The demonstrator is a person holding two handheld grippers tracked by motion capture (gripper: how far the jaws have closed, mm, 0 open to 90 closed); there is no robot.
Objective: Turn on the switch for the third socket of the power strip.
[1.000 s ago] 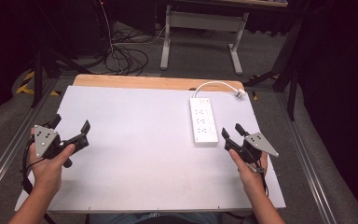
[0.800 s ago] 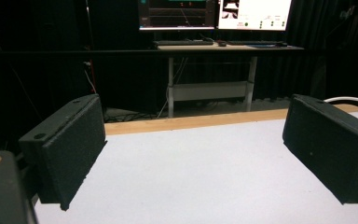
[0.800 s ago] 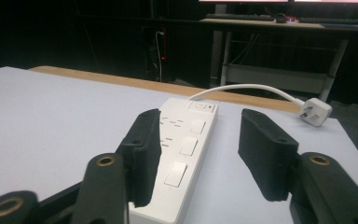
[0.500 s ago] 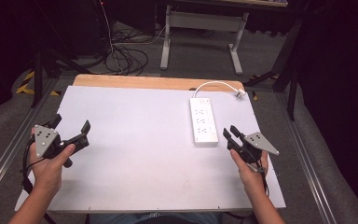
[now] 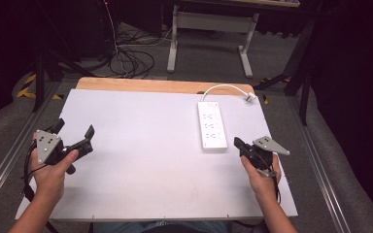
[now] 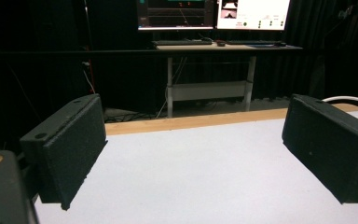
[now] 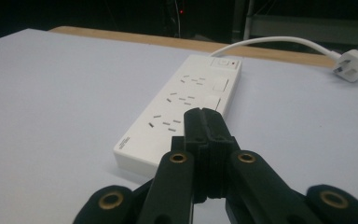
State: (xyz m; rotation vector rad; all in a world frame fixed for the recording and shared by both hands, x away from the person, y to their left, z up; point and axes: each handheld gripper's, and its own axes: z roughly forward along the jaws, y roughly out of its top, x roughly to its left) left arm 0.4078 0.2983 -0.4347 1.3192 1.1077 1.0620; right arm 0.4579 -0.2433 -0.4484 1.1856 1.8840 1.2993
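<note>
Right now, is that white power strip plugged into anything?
No, the power strip's plug lies loose on the white table.

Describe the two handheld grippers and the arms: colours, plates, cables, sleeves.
Both are black two-jaw tools. The left gripper has blocky rectangular foam-like jaw pads and a grey three-cornered plate with dark holes. The right gripper carries the same kind of grey plate; brass-coloured rings mark its linkage pivots. Thin black cables trail from each. Forearms are bare, no sleeves visible.

left gripper [image 5: 75,136]: fingers spread wide | right gripper [image 5: 237,143]: fingers pressed together, empty
</note>
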